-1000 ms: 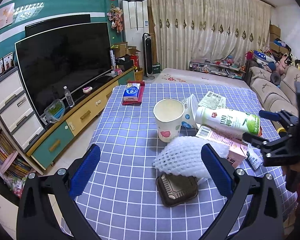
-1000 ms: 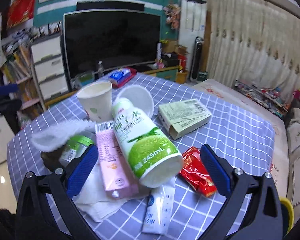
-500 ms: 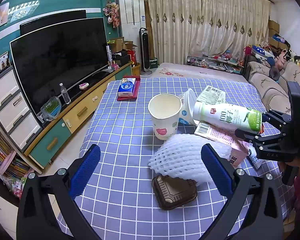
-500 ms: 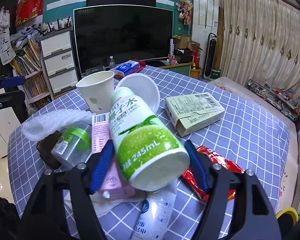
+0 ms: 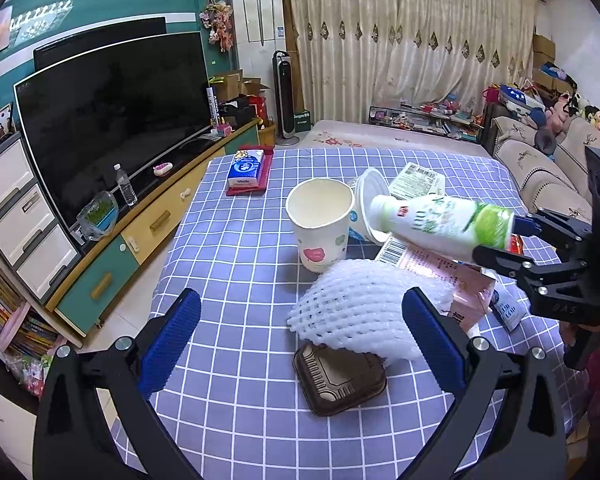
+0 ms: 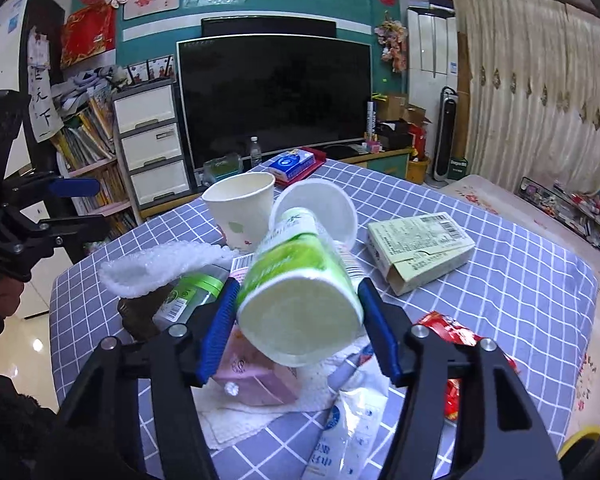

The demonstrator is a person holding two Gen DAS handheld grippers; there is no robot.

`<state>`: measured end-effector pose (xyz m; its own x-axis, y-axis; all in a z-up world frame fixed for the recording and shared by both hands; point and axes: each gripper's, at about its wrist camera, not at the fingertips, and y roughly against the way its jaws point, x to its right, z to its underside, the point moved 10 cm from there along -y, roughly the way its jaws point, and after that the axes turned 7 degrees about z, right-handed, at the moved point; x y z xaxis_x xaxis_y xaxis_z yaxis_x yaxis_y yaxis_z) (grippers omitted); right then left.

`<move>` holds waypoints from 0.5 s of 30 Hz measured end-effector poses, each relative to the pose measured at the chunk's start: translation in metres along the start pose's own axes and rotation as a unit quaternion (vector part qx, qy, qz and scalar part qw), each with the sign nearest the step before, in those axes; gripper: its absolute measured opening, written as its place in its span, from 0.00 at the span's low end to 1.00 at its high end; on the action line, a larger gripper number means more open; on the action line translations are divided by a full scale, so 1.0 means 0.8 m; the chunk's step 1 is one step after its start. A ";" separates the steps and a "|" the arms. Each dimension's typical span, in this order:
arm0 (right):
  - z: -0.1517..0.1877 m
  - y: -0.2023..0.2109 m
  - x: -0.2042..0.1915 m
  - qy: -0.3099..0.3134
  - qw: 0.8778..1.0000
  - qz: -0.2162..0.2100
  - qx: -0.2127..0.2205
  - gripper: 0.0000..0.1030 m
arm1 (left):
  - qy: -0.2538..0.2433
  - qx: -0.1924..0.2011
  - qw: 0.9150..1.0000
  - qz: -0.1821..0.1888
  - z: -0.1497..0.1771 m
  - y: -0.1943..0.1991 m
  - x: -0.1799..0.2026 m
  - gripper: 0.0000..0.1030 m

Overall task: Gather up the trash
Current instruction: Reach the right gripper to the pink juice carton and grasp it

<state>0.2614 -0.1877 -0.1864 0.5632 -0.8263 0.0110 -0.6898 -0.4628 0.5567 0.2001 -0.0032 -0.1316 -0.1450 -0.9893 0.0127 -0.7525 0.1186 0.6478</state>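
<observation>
Here, your right gripper [image 6: 298, 320] has just been closing, and its 2 blue pads now press the green-and-white drink bottle [image 6: 296, 280] from both sides near its base, the bottle tilted with its cap end pointing away over the pile. In the left wrist view the same bottle [image 5: 440, 226] shows lifted above the pink carton [image 5: 452, 280], blurred, with the right gripper [image 5: 516, 240] clamped at its green end. Your left gripper [image 5: 300, 344] hangs with jaws wide and nothing between them, above the near part of the blue checked tablecloth [image 5: 228, 280]. Just ahead of it: 1 white foam fruit net [image 5: 360, 308] draped over 1 dark brown plastic tray [image 5: 336, 380]. Behind the net: 1 upright paper cup [image 5: 322, 228], empty, and 1 white lid [image 5: 370, 204] leaning beside it. Under the bottle, right wrist view: 1 small clear jar with a green band [image 6: 188, 292], 1 white tissue [image 6: 260, 412], 1 white sachet [image 6: 344, 436]. To the right: 1 red wrapper [image 6: 456, 344] and 1 pale green cardboard box [image 6: 420, 248], lying flat, flap open. At the far table edge: 1 blue tissue pack [image 5: 246, 168] on a red tray [image 5: 264, 178].
</observation>
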 end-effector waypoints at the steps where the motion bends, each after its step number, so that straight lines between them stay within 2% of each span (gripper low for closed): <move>1: 0.000 -0.003 -0.002 0.003 1.000 -0.003 -0.002 0.58 | -0.001 0.000 1.000 0.001 0.000 0.000 0.001 0.97; 4: 0.003 -0.017 -0.006 0.024 1.000 0.011 -0.013 0.58 | -0.004 -0.001 1.000 0.002 0.001 0.000 0.004 0.96; 6: 0.005 -0.024 -0.009 0.035 0.999 0.013 -0.018 0.61 | -0.005 -0.003 1.000 0.002 0.001 0.000 0.005 0.96; 9: 0.003 -0.034 -0.008 0.068 0.997 0.046 -0.012 0.68 | -0.005 -0.004 1.000 0.003 0.002 0.000 0.007 0.97; 10: 0.000 -0.037 -0.008 0.084 0.994 0.062 -0.007 0.68 | -0.005 -0.005 1.000 0.004 0.002 -0.001 0.007 0.97; 15: 0.002 -0.045 -0.002 0.095 0.993 0.067 -0.022 0.68 | -0.008 -0.009 1.000 0.006 0.005 -0.004 0.008 0.97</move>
<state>0.2849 -0.1705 -0.2078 0.5467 -0.8016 0.2418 -0.7463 -0.3356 0.5748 0.1988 -0.0097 -0.1363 -0.1640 -0.9864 0.0091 -0.7390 0.1290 0.6612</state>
